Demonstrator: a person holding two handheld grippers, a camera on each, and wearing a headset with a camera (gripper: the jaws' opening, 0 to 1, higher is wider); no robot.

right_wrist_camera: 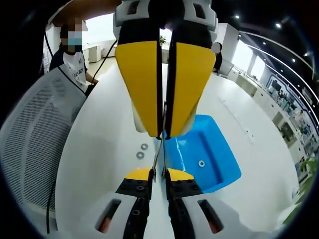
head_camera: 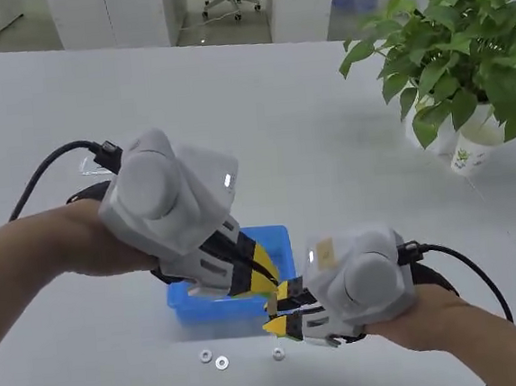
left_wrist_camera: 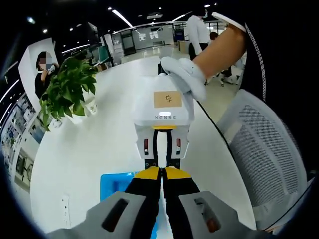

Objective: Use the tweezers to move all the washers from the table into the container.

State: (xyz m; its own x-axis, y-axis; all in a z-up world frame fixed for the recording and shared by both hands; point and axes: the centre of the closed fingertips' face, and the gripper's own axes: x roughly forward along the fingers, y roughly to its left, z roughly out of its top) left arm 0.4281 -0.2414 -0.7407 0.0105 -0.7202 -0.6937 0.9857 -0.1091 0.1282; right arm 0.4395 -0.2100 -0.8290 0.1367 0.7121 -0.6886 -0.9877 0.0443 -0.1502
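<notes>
We held the tweezers (right_wrist_camera: 160, 154) clamped between both grippers, tip to tip over the table (head_camera: 97, 108). The right gripper (right_wrist_camera: 159, 175) pinched one end and the left gripper (right_wrist_camera: 163, 134) was closed on the other. One washer (right_wrist_camera: 201, 163) lay inside the blue container (right_wrist_camera: 219, 147), and three washers (head_camera: 221, 363) sat on the table just beside it.

Probably an open office, white table (head_camera: 278, 110), mesh chair (left_wrist_camera: 264, 144), potted plant (head_camera: 462, 49), ceiling striplights (left_wrist_camera: 122, 17)
</notes>
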